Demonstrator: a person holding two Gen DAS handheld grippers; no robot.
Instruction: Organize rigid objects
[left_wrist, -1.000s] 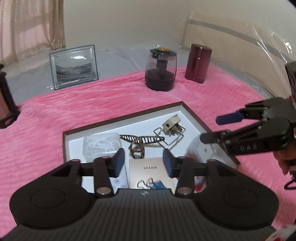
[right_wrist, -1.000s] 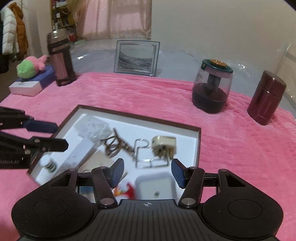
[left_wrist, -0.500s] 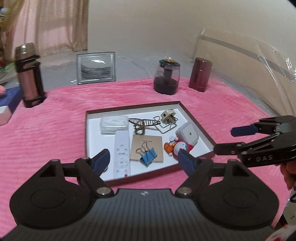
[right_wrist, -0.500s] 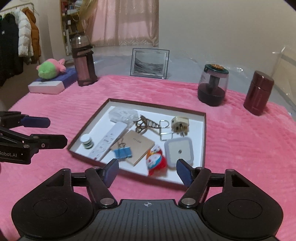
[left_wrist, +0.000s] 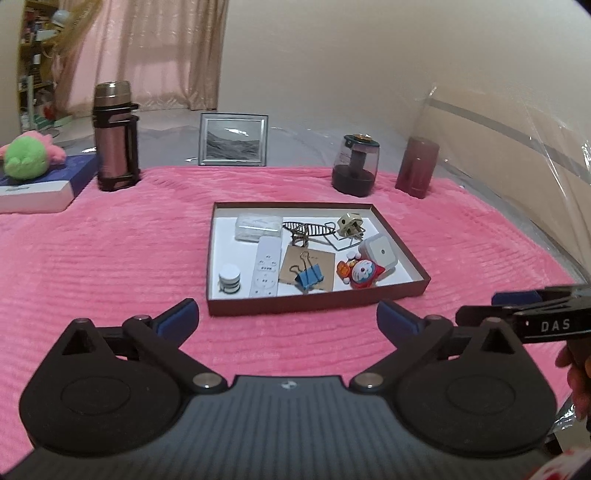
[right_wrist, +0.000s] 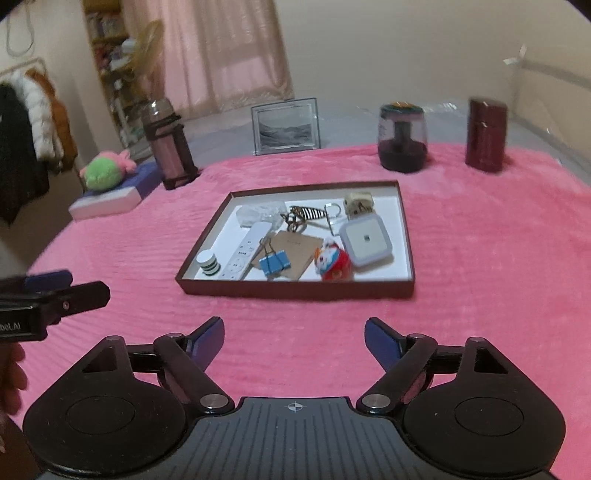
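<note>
A brown tray with a white floor sits on the pink blanket; it also shows in the right wrist view. In it lie a blue binder clip, a white remote, a Doraemon toy, a white square night light, a plug adapter and a stack of round discs. My left gripper is open and empty, in front of the tray. My right gripper is open and empty, also in front of the tray, and it also shows in the left wrist view.
Behind the tray stand a pink thermos, a picture frame, a dark glass jar and a maroon canister. A green plush lies on a box at far left. Plastic sheeting lines the right side.
Both grippers have pulled back from over the tray to in front of it. Both jaws have opened wider. The tray's contents lie as before.
</note>
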